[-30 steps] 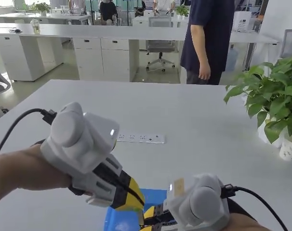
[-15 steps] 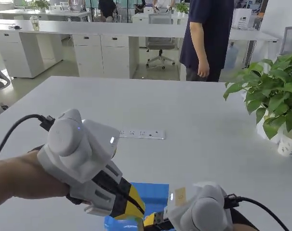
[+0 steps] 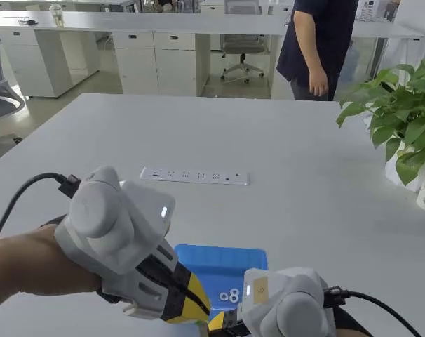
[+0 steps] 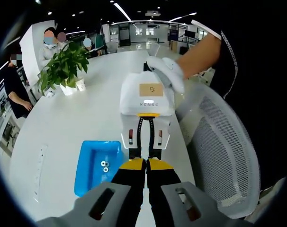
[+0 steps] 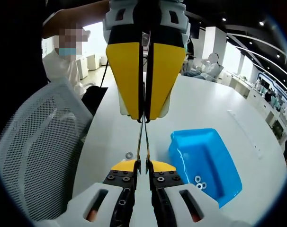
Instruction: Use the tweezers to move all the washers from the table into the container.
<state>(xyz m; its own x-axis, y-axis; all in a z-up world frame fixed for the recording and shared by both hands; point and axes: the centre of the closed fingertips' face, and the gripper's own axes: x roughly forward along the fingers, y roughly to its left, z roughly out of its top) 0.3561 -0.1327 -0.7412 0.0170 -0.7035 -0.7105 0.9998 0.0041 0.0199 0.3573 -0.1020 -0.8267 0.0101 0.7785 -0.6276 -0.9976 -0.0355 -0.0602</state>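
Jaws pinch the tweezers (image 5: 143, 139) from both ends; we see left gripper (image 4: 146, 163) facing right gripper (image 5: 142, 166) (hands close together) beside the container (image 5: 188, 142).

White worktable (image 3: 304, 161), power strip (image 3: 194, 176) at 12 o'clock, potted plant (image 3: 398, 105) at 2 o'clock; beyond at 11 o'clock white cabinets (image 3: 156, 63), a swivel chair (image 3: 242, 50) and grey floor (image 3: 58, 105); ceiling strip lights (image 4: 122, 10) overhead

Your left gripper (image 3: 196, 307) has a rounded white housing, black jaws with yellow tips and a black cable (image 3: 22, 198) at the back. Your right gripper (image 3: 218, 324) looks the same – white, with a tan label (image 3: 260, 289) on top – and small screws (image 5: 121, 178) sit in its black jaw bases.
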